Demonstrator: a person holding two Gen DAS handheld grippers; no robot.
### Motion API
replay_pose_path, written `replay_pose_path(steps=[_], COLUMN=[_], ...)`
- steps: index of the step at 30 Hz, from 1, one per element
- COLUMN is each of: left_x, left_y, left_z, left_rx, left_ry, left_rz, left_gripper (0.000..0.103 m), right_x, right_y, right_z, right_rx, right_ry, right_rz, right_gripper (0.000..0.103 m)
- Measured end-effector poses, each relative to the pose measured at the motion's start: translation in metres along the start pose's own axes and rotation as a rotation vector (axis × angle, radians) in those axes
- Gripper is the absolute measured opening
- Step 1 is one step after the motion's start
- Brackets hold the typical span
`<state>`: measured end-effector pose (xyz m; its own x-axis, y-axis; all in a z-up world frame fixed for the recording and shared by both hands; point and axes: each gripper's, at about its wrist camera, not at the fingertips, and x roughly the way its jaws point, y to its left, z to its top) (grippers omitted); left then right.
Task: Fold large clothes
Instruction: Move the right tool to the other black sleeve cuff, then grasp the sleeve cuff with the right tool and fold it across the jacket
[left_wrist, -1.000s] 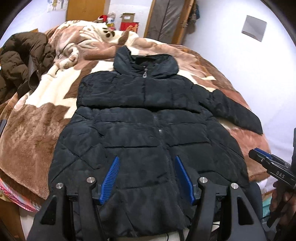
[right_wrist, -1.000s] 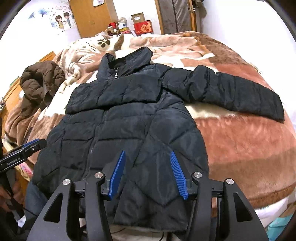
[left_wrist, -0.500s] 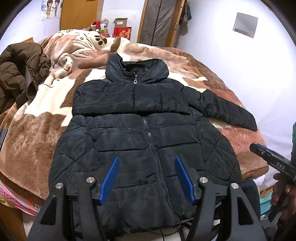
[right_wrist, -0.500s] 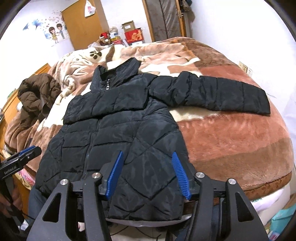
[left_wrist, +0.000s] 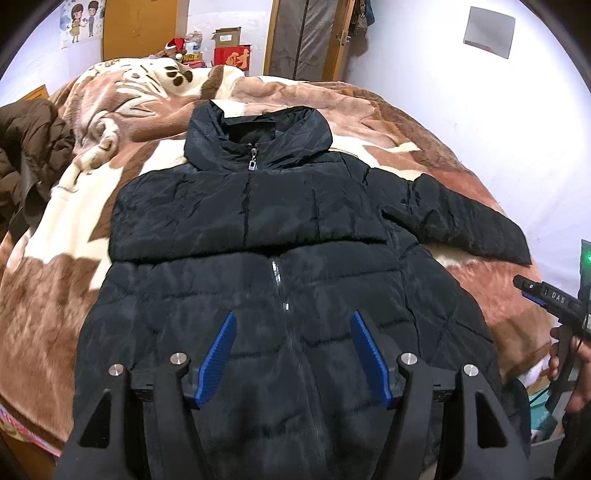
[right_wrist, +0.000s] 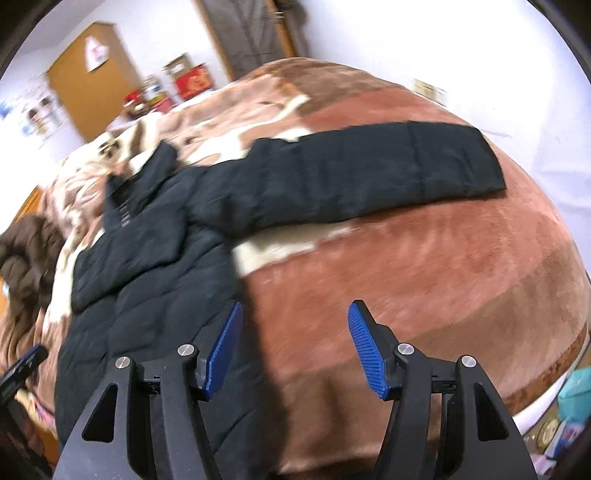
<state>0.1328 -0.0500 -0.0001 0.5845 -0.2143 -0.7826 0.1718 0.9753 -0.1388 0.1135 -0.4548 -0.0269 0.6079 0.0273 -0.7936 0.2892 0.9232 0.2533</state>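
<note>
A brown-and-cream plush blanket (left_wrist: 155, 110) covers the bed, a brown puffer coat (left_wrist: 29, 155) lies heaped at its left edge, and beyond stand a red box (left_wrist: 232, 59), a wooden wardrobe (right_wrist: 92, 77) and a door (left_wrist: 306, 37).

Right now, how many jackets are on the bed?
2: a black puffer jacket spread flat in the middle of the bed, and a brown jacket bunched at its left edge. Others may be hidden.

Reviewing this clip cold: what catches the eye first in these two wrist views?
A black puffer jacket lies zipped and face up across the bed's brown and cream plush blanket, one sleeve stretched out sideways. A brown coat is heaped at the bed's edge. Both the left gripper and right gripper are open and empty.
</note>
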Motion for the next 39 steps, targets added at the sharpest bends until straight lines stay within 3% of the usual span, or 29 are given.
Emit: replay_pose_path(steps=[10,20,21,22,23,26,32,39], left_x=[0.071,0.102,0.101,0.100,0.098,0.089,0.068,0.039], left_y=[0.003,0.020,0.021,0.023,0.024,0.029,0.042,0.063], left_z=[0.032,0.029,0.029,0.029,0.028,0.029,0.026,0.018], left_rx=[-0.007,-0.061,-0.065,-0.069,-0.073,-0.081,-0.116,-0.164], left_ry=[0.048,0.096,0.097,0.096,0.093,0.080,0.056,0.012], left_rz=[0.029,0.038,0.040,0.040,0.040,0.043,0.051,0.050], left_gripper=[0.067,0.067,0.067,0.067,0.067,0.067,0.067,0.067], right_x=[0.071,0.087,0.086,0.083,0.083,0.066,0.006,-0.050], right_y=[-0.082,-0.126,-0.128,-0.128,-0.125,-0.110,-0.044,0.083], right_z=[0.056,0.087,0.089,0.090,0.093,0.100,0.123,0.143], right_rx=[0.197,0.392,0.405,0.411,0.408,0.362,0.193,-0.048], right_ry=[0.024,-0.078,-0.083,-0.091,-0.092,-0.108,-0.178,-0.226], right_rz=[-0.076,-0.019,-0.020,-0.031,-0.040,-0.036,0.047,0.223], right_gripper=[0.061,0.066,0.065,0.050,0.026,0.018,0.015,0.014])
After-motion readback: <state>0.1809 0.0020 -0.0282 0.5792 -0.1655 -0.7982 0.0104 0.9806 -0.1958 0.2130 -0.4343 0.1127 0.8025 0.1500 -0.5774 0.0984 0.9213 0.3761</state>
